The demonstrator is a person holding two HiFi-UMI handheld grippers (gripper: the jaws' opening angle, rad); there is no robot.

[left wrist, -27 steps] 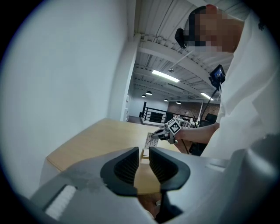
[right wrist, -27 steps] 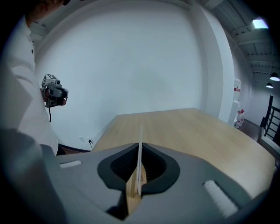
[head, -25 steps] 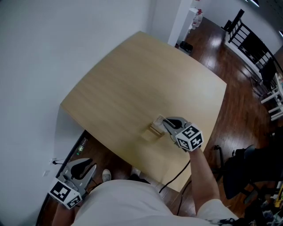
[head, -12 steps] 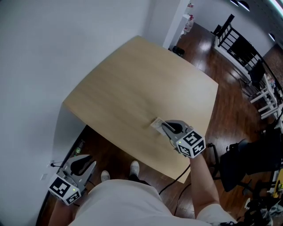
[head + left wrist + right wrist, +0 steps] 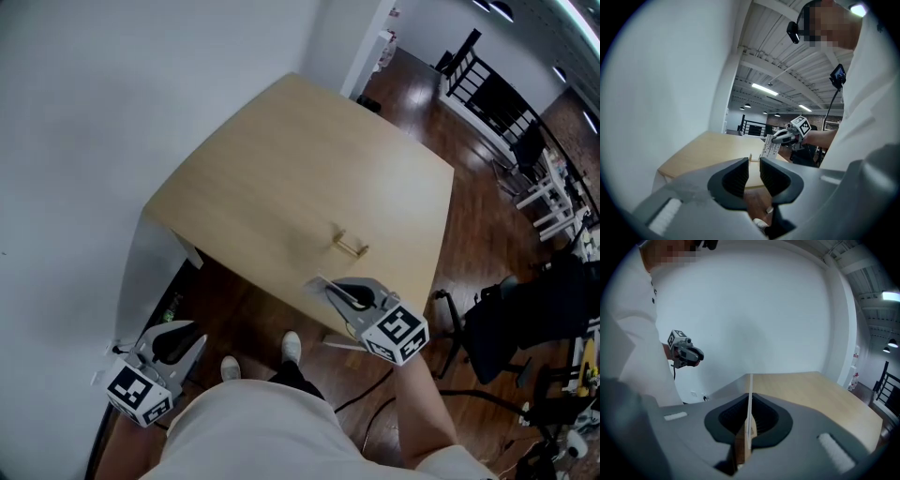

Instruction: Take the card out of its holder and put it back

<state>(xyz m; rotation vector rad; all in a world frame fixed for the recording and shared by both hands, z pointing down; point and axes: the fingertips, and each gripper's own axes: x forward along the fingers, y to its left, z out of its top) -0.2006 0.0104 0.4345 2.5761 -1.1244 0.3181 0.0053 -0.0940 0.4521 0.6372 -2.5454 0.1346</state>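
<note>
A small wooden card holder (image 5: 349, 246) stands empty on the light wooden table (image 5: 281, 169), near its front edge. My right gripper (image 5: 330, 290) is shut on the white card (image 5: 317, 282) and holds it off the table, over the dark floor just in front of that edge. In the right gripper view the card (image 5: 750, 399) shows edge-on, pinched between the pads of the right gripper (image 5: 750, 427). My left gripper (image 5: 174, 342) hangs low at the left, away from the table. Its pads (image 5: 739, 174) have a narrow gap and nothing between them.
A white wall runs along the table's left side. Dark wooden floor (image 5: 469, 225) surrounds the table, with black chairs (image 5: 511, 328) to the right and a black railing (image 5: 487, 89) farther back. A cable trails from the right gripper.
The right gripper lifted the card out of the holder and drew it back past the table's front edge. The holder stays on the table, now bare. The left gripper has barely moved.
</note>
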